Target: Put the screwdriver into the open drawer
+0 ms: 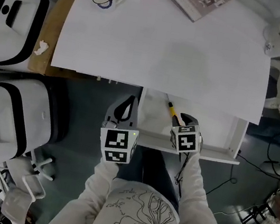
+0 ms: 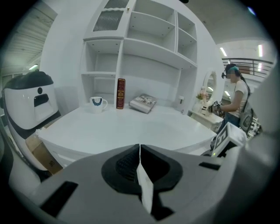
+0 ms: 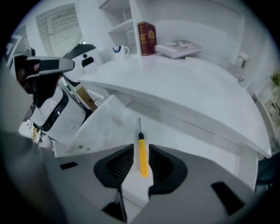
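Screwdriver [image 1: 171, 109] lying in drawer [image 1: 216, 133] | right claw [image 3: 141, 151] apart | left claw [image 2: 139, 151] together

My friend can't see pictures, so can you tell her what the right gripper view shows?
A yellow screwdriver lies in the open white drawer, between the open jaws of the right claw, which do not touch it. Behind is a white desk with a red book, a mug and a flat book.
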### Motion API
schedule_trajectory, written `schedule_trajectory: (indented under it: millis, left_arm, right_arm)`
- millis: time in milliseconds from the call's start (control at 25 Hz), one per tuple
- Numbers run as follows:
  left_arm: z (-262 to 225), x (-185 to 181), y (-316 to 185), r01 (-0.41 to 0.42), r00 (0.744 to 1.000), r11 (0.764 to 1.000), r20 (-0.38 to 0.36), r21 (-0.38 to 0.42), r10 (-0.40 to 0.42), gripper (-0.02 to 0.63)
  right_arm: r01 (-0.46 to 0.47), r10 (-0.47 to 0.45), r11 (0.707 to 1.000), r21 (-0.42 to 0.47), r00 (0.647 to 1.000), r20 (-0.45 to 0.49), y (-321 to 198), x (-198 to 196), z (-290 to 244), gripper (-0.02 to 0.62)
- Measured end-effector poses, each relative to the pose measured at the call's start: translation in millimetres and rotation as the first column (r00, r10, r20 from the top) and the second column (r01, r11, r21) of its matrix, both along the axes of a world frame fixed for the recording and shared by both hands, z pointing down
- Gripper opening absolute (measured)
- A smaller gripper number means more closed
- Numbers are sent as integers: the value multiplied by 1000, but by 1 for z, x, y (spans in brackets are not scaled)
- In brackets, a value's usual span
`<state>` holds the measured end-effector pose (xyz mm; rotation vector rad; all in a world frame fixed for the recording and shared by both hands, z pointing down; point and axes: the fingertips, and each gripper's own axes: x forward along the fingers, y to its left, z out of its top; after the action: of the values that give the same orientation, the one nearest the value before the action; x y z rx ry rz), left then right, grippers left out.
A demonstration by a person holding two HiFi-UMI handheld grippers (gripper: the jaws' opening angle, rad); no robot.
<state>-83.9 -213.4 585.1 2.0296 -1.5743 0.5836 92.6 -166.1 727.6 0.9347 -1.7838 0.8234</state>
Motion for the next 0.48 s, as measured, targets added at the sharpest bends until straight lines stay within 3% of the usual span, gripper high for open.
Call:
schedule_trajectory:
  millis: [240,480]
  left_arm:
    - [-43,17,-9,-6,1000,996,-4,90,6,9]
    - [-99,31,-12,9,1000,982,-2,191,-9,9]
  right_arm:
    - [-103,84,976,194,991,101,-36,7,-80,86]
    - [-169,99,896,410,977,187,-61,10,-177,70]
